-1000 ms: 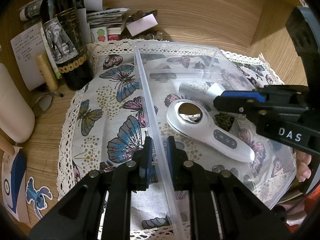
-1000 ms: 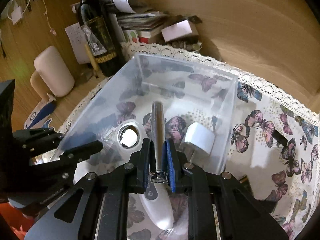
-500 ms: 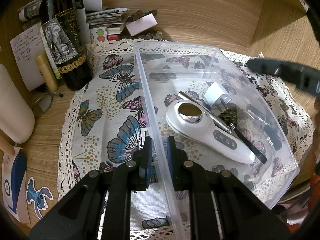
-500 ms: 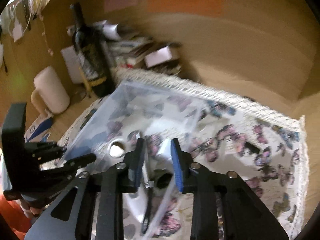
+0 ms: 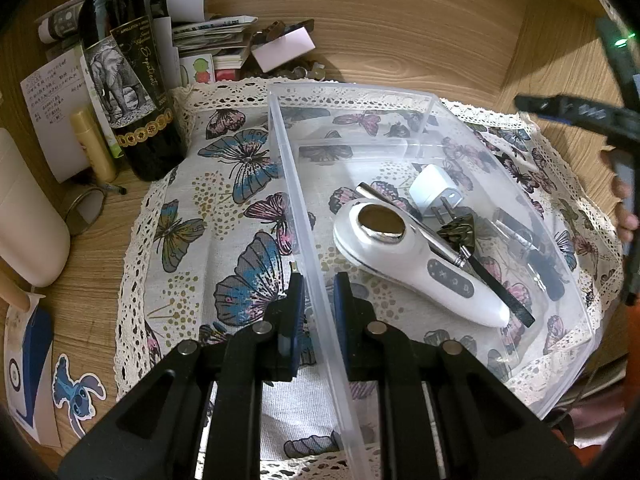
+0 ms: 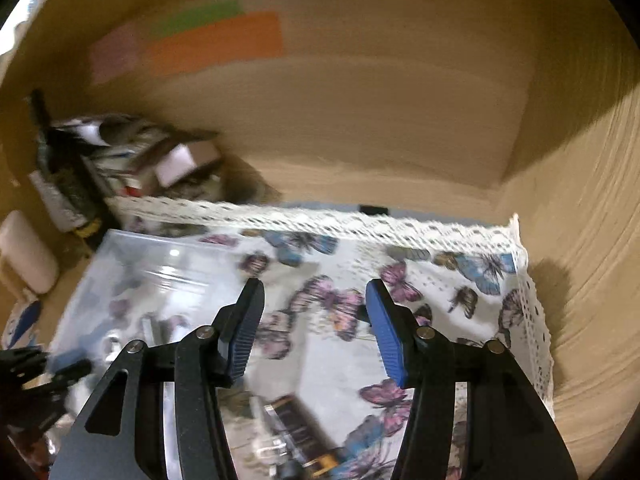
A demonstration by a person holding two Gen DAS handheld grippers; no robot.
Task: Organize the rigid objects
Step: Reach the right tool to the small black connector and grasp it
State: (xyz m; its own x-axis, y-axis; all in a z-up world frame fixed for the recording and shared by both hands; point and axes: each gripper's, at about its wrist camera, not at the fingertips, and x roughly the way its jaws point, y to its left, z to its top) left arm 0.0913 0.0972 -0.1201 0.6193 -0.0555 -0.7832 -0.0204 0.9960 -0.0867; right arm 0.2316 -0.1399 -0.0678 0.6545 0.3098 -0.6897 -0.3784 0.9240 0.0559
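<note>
Clear, thin plastic forms the bin (image 5: pixel 400 98), whose near wall is pinched between the pads of the left hand-held gripper (image 5: pixel 316 300); the wall is judged stiff but slippery. Inside lie a white handheld device (image 5: pixel 416 268), a white plug adapter (image 5: pixel 434 192), a metal pen (image 5: pixel 408 220) and a black strap (image 5: pixel 504 294), all light and rigid. The right hand-held gripper (image 6: pixel 314 330) is spread wide, empty, above the butterfly cloth (image 6: pixel 436 280) beside the bin, on the wooden bench (image 5: pixel 96 248)
</note>
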